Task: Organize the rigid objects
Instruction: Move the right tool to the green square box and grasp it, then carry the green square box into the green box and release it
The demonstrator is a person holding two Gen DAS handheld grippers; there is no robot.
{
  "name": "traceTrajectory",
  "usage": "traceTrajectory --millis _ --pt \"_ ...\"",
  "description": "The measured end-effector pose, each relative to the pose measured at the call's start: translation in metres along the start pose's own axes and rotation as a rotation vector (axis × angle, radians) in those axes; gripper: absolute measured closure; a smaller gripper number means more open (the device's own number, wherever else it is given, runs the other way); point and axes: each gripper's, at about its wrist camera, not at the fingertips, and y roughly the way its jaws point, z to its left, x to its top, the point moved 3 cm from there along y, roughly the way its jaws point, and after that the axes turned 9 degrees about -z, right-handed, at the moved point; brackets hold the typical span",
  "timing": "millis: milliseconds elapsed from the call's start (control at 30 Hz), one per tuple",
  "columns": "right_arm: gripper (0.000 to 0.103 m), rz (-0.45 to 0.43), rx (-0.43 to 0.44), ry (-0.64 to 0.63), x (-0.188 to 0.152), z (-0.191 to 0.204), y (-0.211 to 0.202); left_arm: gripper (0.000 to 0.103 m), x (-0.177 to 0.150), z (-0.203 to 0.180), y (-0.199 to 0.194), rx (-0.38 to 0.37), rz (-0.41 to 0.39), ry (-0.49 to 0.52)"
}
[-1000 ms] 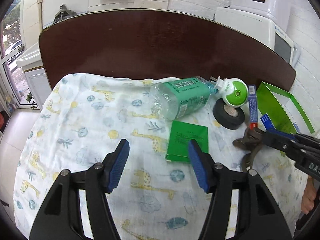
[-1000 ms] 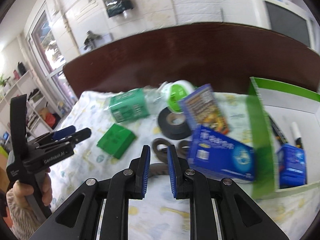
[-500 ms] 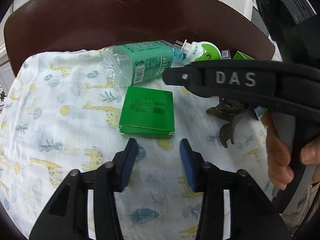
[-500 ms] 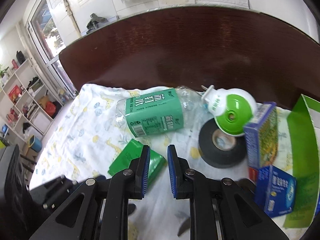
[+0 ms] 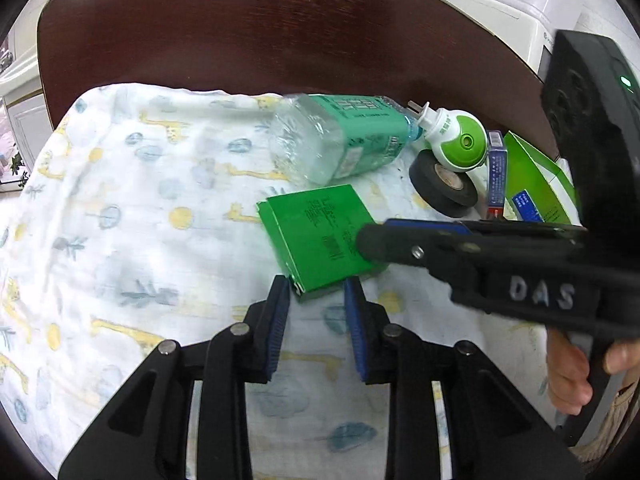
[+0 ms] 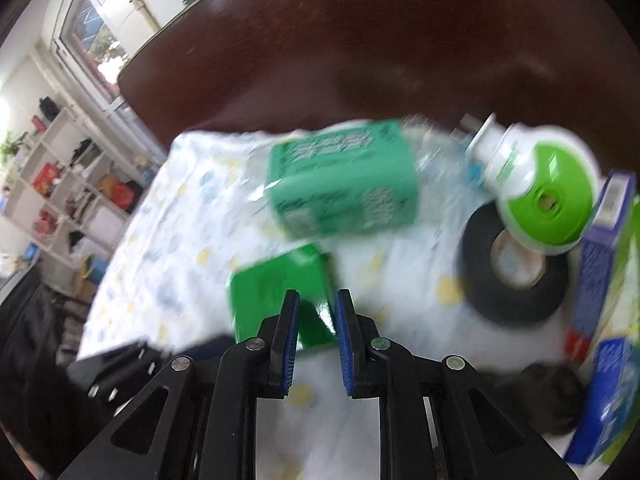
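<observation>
A flat green box [image 5: 318, 236] lies tilted on the giraffe-print cloth [image 5: 120, 220]. My left gripper [image 5: 317, 300] stands around its near corner, jaws partly open, not clamped. My right gripper [image 5: 370, 242] reaches in from the right over the box's far side. In the blurred right wrist view the right gripper [image 6: 316, 312] is narrowly open, with the green box [image 6: 276, 292] between and behind its fingertips; whether it touches is unclear.
Behind the box lie a clear bottle with a green label [image 5: 340, 140], a green-and-white plug-in device [image 5: 456, 140] and a black tape roll [image 5: 444, 188]. Blue boxes [image 5: 496, 172] and an open green carton [image 5: 536, 184] stand at the right. A dark hair clip [image 6: 556, 396] lies near the right.
My left gripper has narrowed and closed in on the green box's corner. My right gripper swung down onto the box and opened slightly; the box now sits rotated.
</observation>
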Motion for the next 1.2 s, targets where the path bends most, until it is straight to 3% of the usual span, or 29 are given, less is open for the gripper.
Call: traceTrajectory --millis 100,233,400,467,633,933,1200 --pt "0.085 -0.022 -0.009 -0.04 -0.008 0.01 -0.008 0.076 0.0 -0.004 -0.001 0.001 -0.009 0.045" --pt "0.084 -0.047 -0.037 -0.003 0.001 0.002 -0.01 0.075 0.003 -0.009 0.007 -0.001 0.005 0.09" --pt "0.059 -0.009 -0.009 0.046 0.005 -0.001 0.009 0.072 0.008 -0.012 0.019 0.019 0.003 0.1" --pt "0.058 0.005 0.009 0.053 0.002 0.002 0.018 0.068 0.01 -0.014 0.024 0.027 0.003 0.104" --pt "0.057 -0.042 -0.049 -0.041 -0.002 0.02 0.007 0.067 0.01 -0.022 0.015 0.026 -0.02 0.12" --pt "0.058 -0.158 -0.036 -0.026 0.0 0.013 -0.049 0.067 0.031 -0.077 -0.014 0.007 -0.104 0.203" --pt "0.058 -0.315 -0.054 0.026 -0.002 -0.027 -0.127 0.066 0.05 -0.167 -0.021 -0.064 -0.163 0.313"
